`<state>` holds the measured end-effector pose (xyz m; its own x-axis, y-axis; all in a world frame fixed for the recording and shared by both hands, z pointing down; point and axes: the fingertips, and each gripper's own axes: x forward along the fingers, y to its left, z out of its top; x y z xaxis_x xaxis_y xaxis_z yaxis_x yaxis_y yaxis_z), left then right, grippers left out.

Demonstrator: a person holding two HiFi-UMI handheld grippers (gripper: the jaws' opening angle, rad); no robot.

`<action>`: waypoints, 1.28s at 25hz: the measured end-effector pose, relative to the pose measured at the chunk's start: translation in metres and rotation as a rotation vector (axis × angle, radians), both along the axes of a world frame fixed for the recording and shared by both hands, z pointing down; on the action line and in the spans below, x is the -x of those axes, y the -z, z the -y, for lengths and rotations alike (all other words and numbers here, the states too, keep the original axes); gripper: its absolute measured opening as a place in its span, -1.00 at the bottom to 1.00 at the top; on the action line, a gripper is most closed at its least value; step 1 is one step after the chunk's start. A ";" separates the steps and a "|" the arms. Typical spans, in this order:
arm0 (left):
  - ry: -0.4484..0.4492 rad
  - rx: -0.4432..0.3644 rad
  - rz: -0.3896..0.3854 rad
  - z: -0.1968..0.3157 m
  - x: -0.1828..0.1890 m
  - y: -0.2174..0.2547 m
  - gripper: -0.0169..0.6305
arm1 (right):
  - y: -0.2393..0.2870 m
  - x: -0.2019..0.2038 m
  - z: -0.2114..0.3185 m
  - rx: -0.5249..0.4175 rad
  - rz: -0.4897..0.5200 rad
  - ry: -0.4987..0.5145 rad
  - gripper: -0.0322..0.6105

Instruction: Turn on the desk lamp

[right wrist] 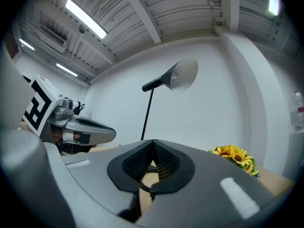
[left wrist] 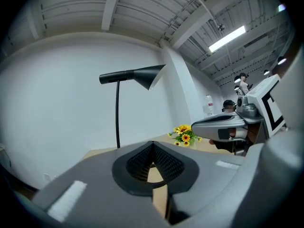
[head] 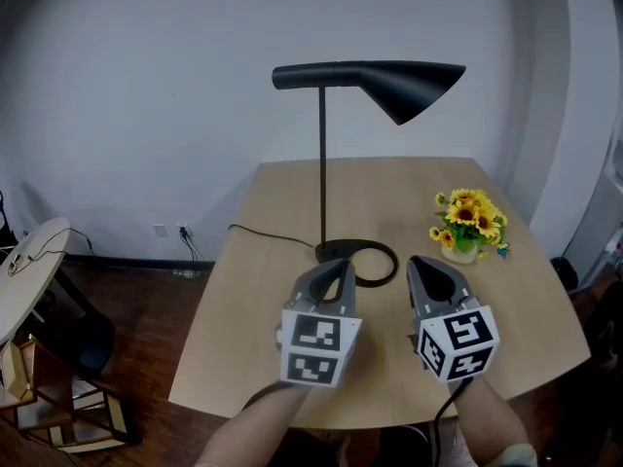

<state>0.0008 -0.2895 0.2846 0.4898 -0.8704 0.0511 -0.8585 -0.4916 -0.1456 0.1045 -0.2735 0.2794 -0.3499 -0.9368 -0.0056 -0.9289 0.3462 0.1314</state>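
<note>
A black desk lamp stands on the wooden table point(head: 263, 329), with a thin pole point(head: 322, 163), a cone shade point(head: 394, 86) and a ring base point(head: 365, 261). No glow shows from the shade point(right wrist: 179, 74). My left gripper point(head: 336, 267) hovers just in front of the base, jaws shut with nothing between them point(left wrist: 152, 145). My right gripper point(head: 426, 267) is level with it, to the right of the base, also shut and holding nothing point(right wrist: 153, 143). Each gripper shows in the other's view: the right gripper point(left wrist: 228, 125), the left gripper point(right wrist: 81, 130).
A small pot of sunflowers point(head: 467, 224) stands at the table's right side, beyond my right gripper. The lamp's black cord point(head: 263, 233) runs left off the table edge. A round side table point(head: 29, 261) and shelving point(head: 58, 397) stand on the floor at left.
</note>
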 end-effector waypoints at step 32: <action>0.028 0.126 0.028 0.146 0.003 -0.086 -0.95 | -0.085 -0.015 0.140 0.161 -0.024 -0.021 -0.90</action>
